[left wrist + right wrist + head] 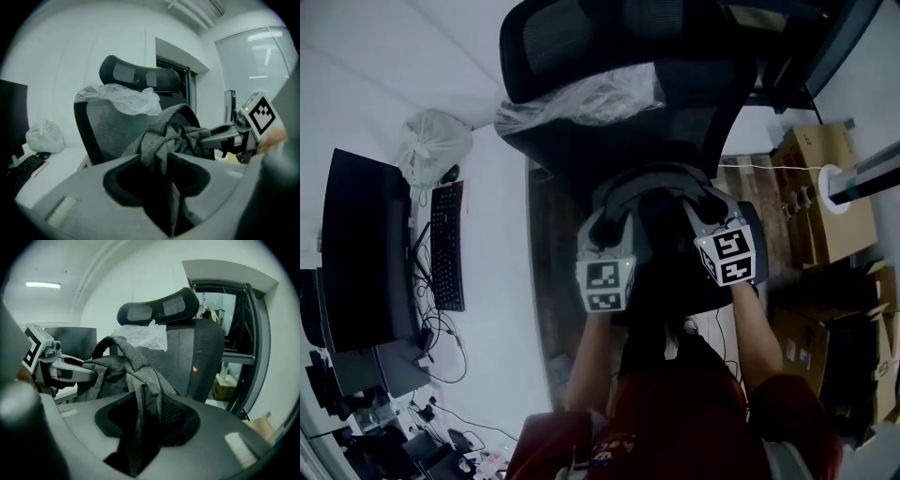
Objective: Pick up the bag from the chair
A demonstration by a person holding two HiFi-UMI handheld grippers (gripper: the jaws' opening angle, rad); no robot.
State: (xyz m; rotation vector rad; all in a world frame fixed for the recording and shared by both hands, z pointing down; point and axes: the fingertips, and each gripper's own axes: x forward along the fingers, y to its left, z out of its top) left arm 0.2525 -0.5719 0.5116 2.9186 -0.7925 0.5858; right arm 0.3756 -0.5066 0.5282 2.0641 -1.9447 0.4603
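The bag (661, 230) is dark grey cloth and hangs between both grippers in front of the black mesh office chair (628, 84). My left gripper (609, 246) is shut on a bunched strap of the bag (157, 145). My right gripper (705, 220) is shut on the bag's other strap (140, 380), whose cloth runs down through the jaws. In the left gripper view the right gripper (243, 133) shows at the right. In the right gripper view the left gripper (56, 364) shows at the left. The chair seat is hidden under the bag.
A clear plastic wrap (581, 98) drapes over the chair's backrest. To the left stands a white desk (502, 281) with a keyboard (447, 246), a dark monitor (361, 253) and a white plastic bag (434, 145). Cardboard boxes (825, 192) stand at the right on the wood floor.
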